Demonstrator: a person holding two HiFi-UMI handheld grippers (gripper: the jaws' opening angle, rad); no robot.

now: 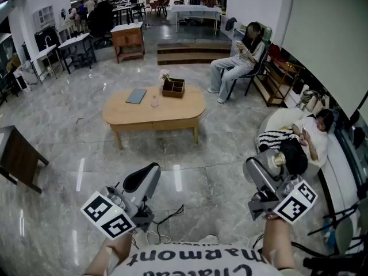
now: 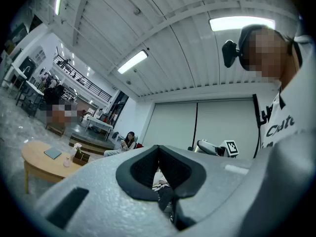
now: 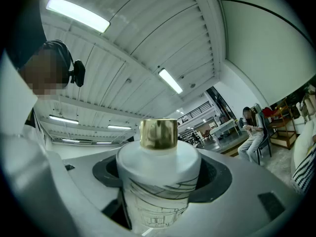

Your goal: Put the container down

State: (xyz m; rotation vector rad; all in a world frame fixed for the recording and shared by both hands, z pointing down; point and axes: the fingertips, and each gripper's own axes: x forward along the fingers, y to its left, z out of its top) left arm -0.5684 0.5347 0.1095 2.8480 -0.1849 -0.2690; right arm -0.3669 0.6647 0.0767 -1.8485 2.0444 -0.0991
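The container [image 3: 157, 201] is a white bottle with line drawings and a gold cap [image 3: 158, 133]. It stands between the jaws of my right gripper [image 3: 159, 177], which is shut on its body. In the head view the right gripper [image 1: 265, 176] is held at the lower right above the floor, and the gold cap [image 1: 280, 158] shows at its tip. My left gripper [image 1: 144, 180] is at the lower left, also in the air. In the left gripper view its dark pads [image 2: 168, 197] meet with nothing between them.
An oval wooden table [image 1: 172, 115] stands ahead with a blue book [image 1: 136, 96], a small pink bottle [image 1: 154, 102] and a wooden box of flowers [image 1: 173, 87]. One person sits on a chair [image 1: 241, 62]; another reclines on a white sofa [image 1: 305, 140]. A dark table [image 1: 20, 157] is at left.
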